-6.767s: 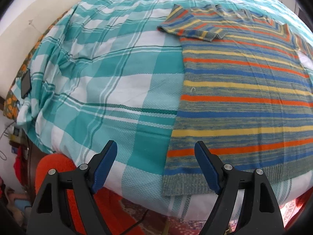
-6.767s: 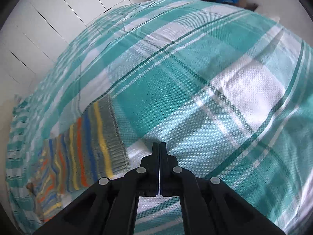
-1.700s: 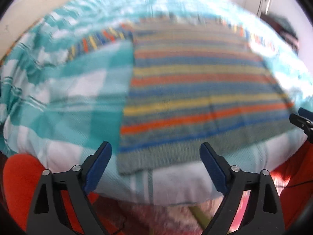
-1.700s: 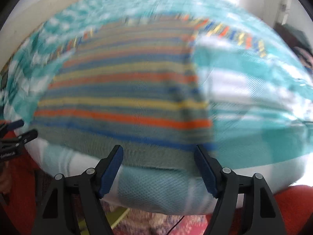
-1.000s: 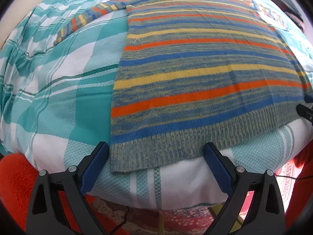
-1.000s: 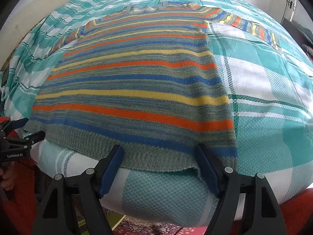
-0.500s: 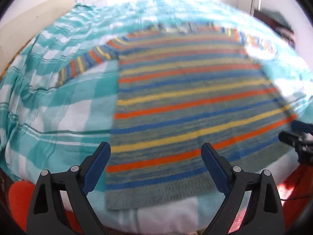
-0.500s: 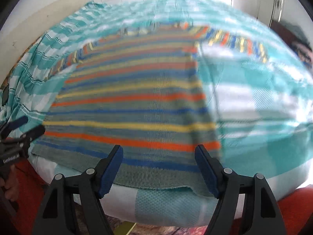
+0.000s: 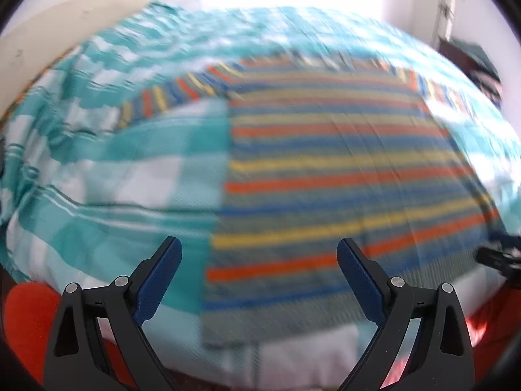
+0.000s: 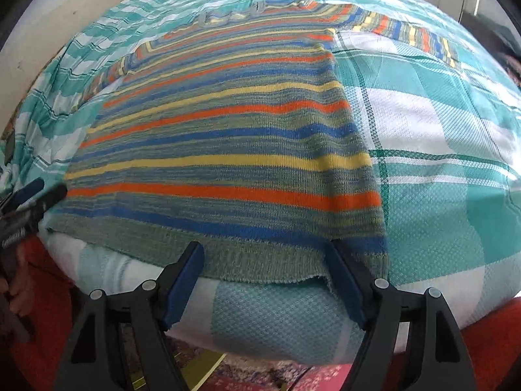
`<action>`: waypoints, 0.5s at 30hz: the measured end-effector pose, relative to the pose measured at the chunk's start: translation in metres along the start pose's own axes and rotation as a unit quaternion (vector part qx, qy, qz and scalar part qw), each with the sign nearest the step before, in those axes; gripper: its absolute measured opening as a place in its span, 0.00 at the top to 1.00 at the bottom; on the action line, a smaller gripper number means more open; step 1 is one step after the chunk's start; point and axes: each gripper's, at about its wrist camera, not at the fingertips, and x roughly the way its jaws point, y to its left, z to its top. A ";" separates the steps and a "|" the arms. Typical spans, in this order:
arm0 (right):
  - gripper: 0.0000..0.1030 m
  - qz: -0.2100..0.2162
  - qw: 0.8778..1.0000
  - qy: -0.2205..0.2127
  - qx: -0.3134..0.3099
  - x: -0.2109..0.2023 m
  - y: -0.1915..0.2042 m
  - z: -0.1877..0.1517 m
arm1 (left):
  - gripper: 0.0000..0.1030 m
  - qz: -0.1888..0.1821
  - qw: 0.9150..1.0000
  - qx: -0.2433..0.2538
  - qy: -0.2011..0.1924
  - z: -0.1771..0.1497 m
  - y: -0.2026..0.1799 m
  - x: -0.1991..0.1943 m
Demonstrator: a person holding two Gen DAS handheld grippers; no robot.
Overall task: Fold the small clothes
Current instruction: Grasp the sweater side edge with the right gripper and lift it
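A striped knit sweater [image 10: 228, 150] in orange, blue, yellow and grey-green lies flat on the bed, both sleeves spread outward. It also shows, blurred, in the left wrist view [image 9: 342, 189]. My left gripper [image 9: 259, 260] is open and empty, over the sweater's lower left hem corner. My right gripper [image 10: 263, 260] is open and empty, its fingers astride the ribbed hem near the lower right corner. The left gripper also shows at the left edge of the right wrist view [image 10: 29, 202], and the right gripper at the right edge of the left wrist view [image 9: 498, 254].
The bed carries a teal and white checked cover [image 10: 439, 150] and its front edge drops off just below the hem. Red fabric [image 9: 26, 319] and a patterned rug [image 10: 260, 374] lie below. A cream headboard or wall [image 9: 65, 22] stands at the far left.
Both grippers stay open. The left gripper has moved forward over the hem and its view is blurred by motion. The right gripper has come closer, its fingers now astride the hem.
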 end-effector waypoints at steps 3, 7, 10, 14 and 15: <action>0.26 0.079 0.995 -0.041 0.044 -0.028 -0.028 0.020 | 0.06 0.020 0.999 -0.030 -0.015 0.003 0.020 0.008; 0.26 0.114 0.980 -0.119 0.115 -0.057 -0.108 0.080 | 0.06 0.035 0.998 -0.060 0.004 0.004 0.039 0.032; 0.26 0.093 0.963 -0.169 0.188 -0.058 -0.188 0.124 | 0.06 0.049 0.995 -0.081 0.014 0.007 0.047 0.048; 0.26 0.091 0.925 -0.179 0.322 -0.028 -0.302 0.163 | 0.06 0.068 0.992 -0.098 0.028 0.007 0.054 0.062; 0.26 0.093 0.918 -0.177 0.342 -0.019 -0.322 0.169 | 0.06 0.072 0.992 -0.098 0.033 0.006 0.054 0.066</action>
